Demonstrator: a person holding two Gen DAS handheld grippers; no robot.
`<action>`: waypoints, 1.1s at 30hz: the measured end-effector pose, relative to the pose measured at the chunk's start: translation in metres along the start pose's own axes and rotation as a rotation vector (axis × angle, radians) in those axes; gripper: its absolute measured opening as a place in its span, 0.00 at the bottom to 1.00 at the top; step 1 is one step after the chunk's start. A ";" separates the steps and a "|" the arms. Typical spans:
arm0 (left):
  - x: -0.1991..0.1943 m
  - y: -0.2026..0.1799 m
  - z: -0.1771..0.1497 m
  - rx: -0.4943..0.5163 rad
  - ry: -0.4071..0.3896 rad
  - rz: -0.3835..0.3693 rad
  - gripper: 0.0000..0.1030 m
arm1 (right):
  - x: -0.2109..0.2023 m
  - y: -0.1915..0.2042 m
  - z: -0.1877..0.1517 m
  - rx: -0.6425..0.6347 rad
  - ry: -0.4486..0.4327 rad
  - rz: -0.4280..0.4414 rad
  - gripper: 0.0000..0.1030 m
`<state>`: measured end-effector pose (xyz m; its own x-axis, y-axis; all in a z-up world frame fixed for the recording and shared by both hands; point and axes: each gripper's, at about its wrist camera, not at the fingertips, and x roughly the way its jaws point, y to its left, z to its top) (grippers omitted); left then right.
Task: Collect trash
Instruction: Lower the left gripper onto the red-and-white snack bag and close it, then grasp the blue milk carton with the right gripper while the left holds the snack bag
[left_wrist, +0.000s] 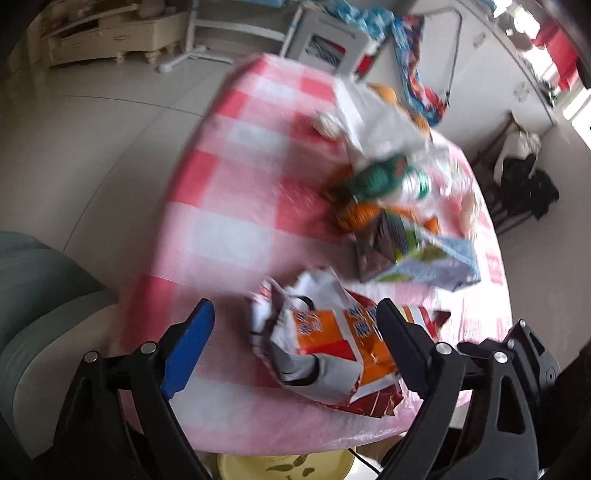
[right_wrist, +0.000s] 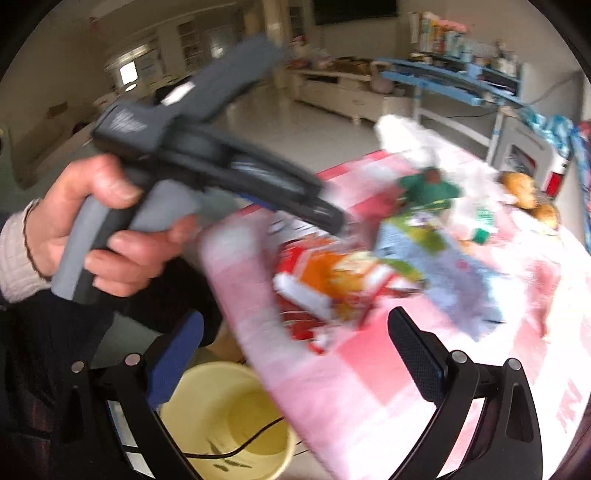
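Checkered tablecloth (left_wrist: 229, 206) holds crumpled wrapper (left_wrist: 325, 343) between wide-open, empty left claw (left_wrist: 295, 325); right claw (right_wrist: 295, 350) likewise.

Table (left_wrist: 236, 206), round-edged, covered in a pink, red and white checked cloth. On it, near edge to far: a crumpled orange, red and white snack wrapper (left_wrist: 328, 347); a pale blue and green carton (left_wrist: 428, 258) lying on its side; a green-labelled bottle (left_wrist: 388, 181) lying among orange fruit (left_wrist: 354, 216); a white plastic bag (left_wrist: 373, 114). Items blurred; finer detail unreadable.
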<state>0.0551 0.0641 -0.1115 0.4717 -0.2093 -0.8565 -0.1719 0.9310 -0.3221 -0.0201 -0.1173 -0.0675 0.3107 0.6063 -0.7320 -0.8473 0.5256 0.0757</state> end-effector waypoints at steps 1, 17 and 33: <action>-0.001 0.004 0.000 -0.005 -0.004 0.011 0.84 | -0.003 -0.003 0.000 0.015 -0.008 -0.012 0.93; 0.027 -0.033 -0.011 0.152 0.028 0.034 0.57 | 0.035 0.027 0.004 -0.029 0.045 0.104 0.93; -0.017 -0.025 0.004 0.150 -0.145 0.021 0.15 | -0.008 -0.009 0.016 -0.002 -0.062 -0.163 0.93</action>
<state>0.0544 0.0460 -0.0871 0.5912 -0.1540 -0.7917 -0.0578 0.9710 -0.2320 -0.0081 -0.1180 -0.0515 0.4699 0.5489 -0.6913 -0.7843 0.6190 -0.0417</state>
